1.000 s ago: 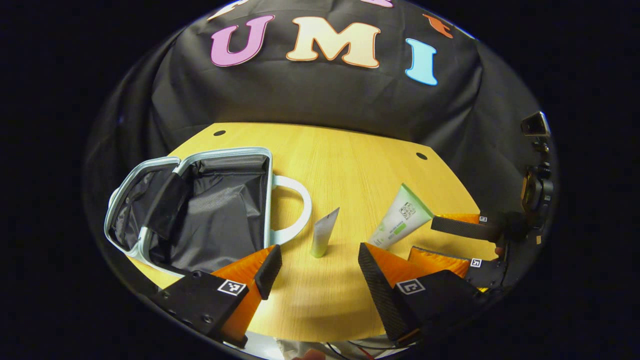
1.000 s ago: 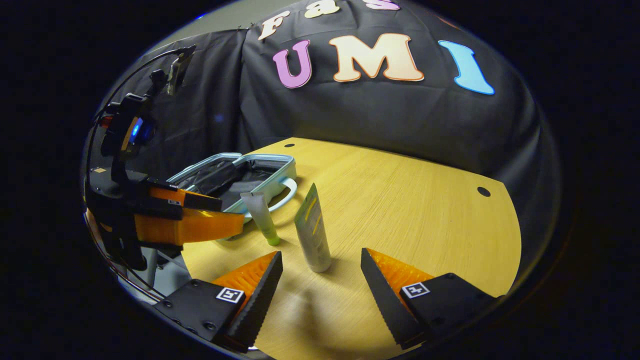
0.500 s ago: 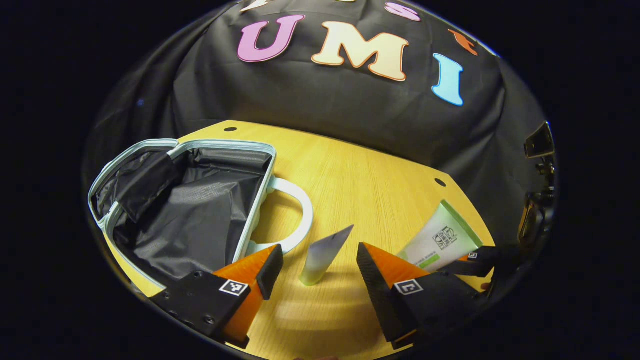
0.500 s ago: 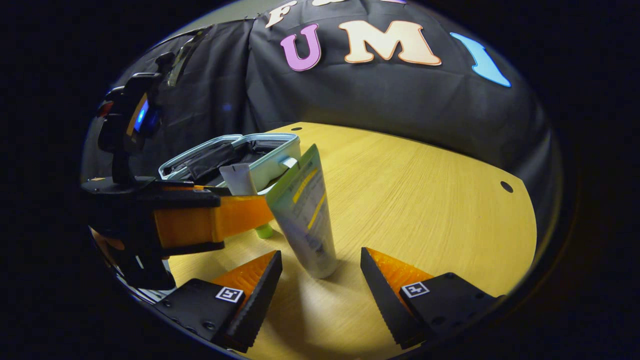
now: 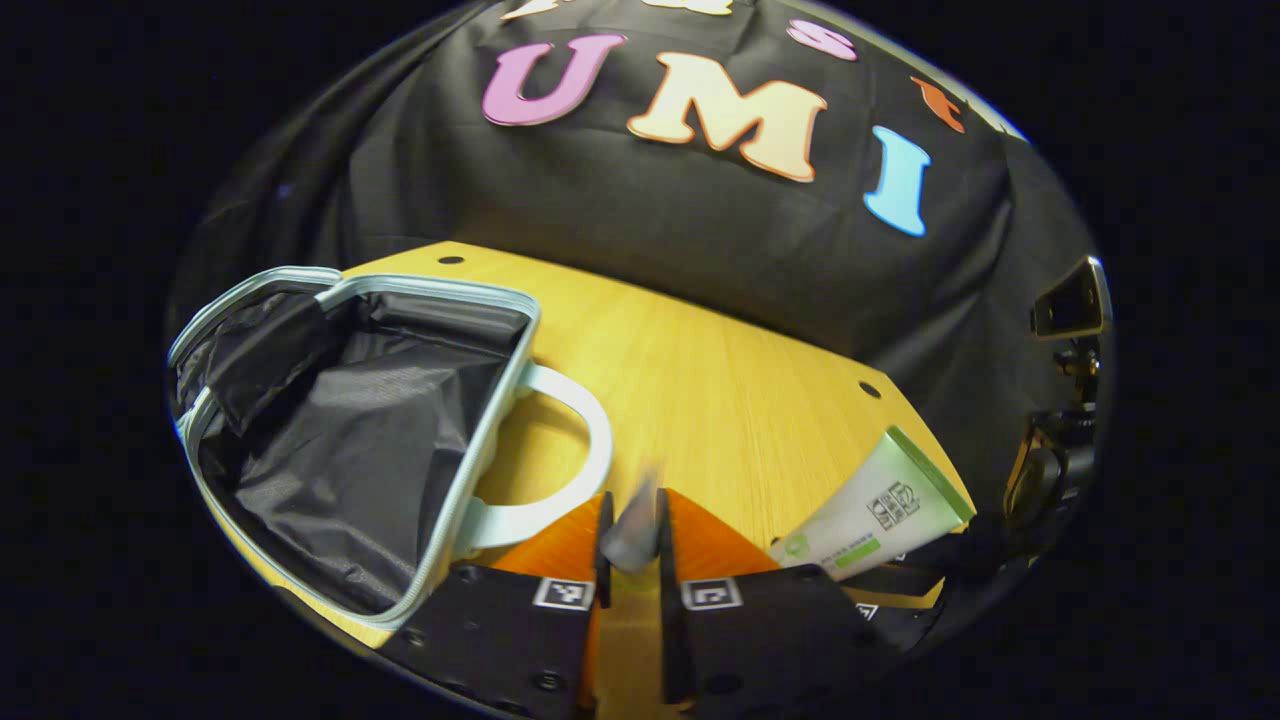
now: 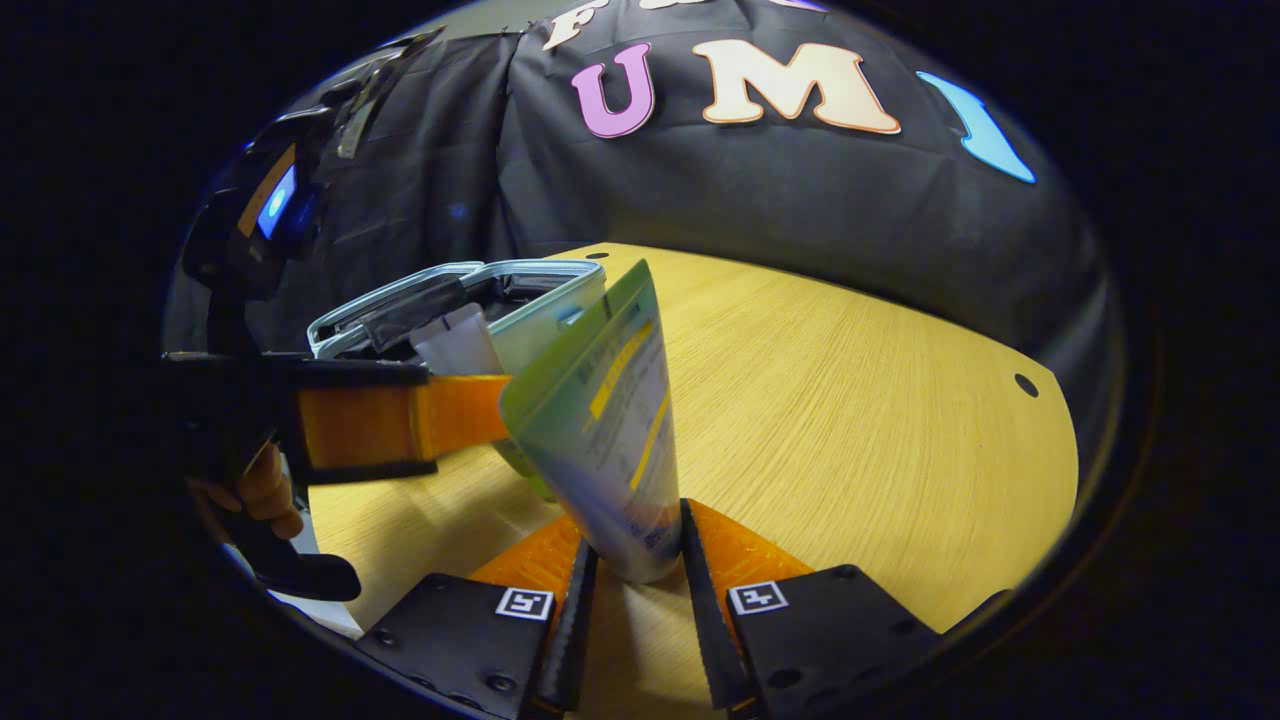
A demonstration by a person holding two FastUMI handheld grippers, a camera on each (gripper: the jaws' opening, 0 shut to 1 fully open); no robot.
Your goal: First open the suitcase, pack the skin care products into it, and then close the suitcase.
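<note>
The pale blue suitcase (image 5: 470,470) lies open on the wooden table (image 5: 720,400), its black lining showing and its white handle (image 5: 585,440) pointing toward me. My left gripper (image 5: 633,512) is shut on a small pale tube (image 5: 632,528) standing right beside the handle. My right gripper (image 6: 637,535) is shut on the base of a larger white and green tube (image 6: 605,420), which stands upright on its cap. In the right gripper view, the small tube (image 6: 455,345) rises above a finger (image 6: 440,420) of the left gripper. The large tube (image 5: 880,510) leans at the right in the left gripper view.
A hand (image 6: 265,490) holds the left gripper at the table's near left edge. Bare wooden table (image 6: 850,400) stretches right and back, with small round holes near the far edge. The suitcase (image 6: 540,300) stands behind both tubes. Black cloth walls close the booth.
Both grippers moved forward and down and went from open to shut, the left one on the small tube and the right one on the large tube.
</note>
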